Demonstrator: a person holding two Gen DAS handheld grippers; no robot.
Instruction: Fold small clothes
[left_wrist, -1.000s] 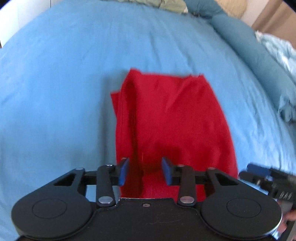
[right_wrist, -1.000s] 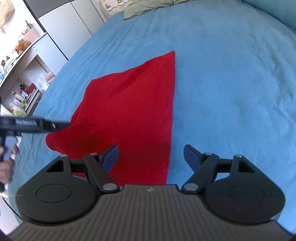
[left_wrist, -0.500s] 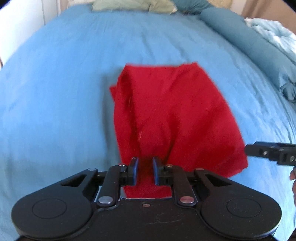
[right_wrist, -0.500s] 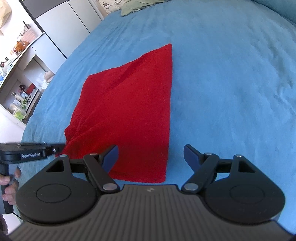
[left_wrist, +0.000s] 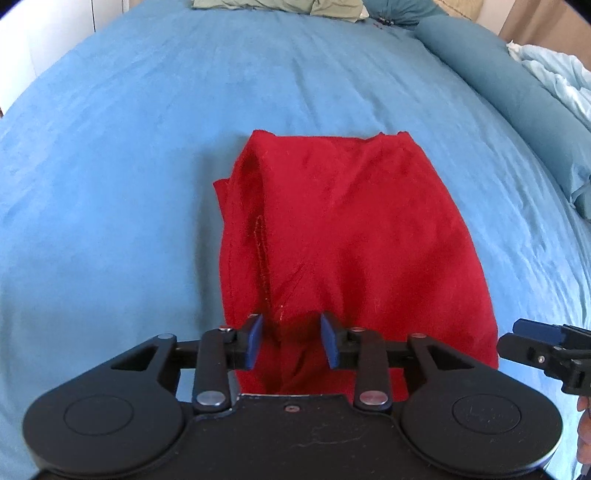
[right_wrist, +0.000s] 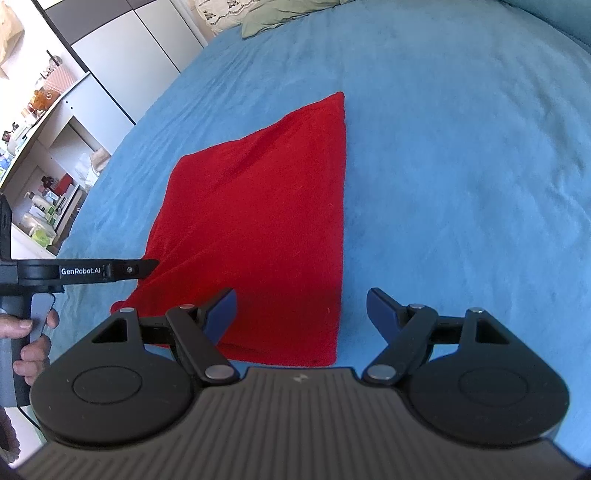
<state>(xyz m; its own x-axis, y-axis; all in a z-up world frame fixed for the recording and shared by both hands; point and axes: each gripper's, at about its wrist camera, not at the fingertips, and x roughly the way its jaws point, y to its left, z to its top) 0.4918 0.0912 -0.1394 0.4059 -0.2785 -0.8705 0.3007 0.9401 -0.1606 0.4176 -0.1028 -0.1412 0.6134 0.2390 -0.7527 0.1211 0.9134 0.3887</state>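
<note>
Your left gripper (left_wrist: 291, 339), jaws just reopening, straddles the red garment's (left_wrist: 351, 236) near edge unpinched; your right gripper (right_wrist: 301, 314) gapes empty beside it on the blue bedspread (right_wrist: 461, 166).

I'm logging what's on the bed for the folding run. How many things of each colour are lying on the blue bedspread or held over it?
Red: 1, the folded red garment
Black: 2, the left hand-held gripper and the right hand-held gripper
Pale green: 1, the pillow at the far end
Total: 4, all on or over the blue bedspread
</note>
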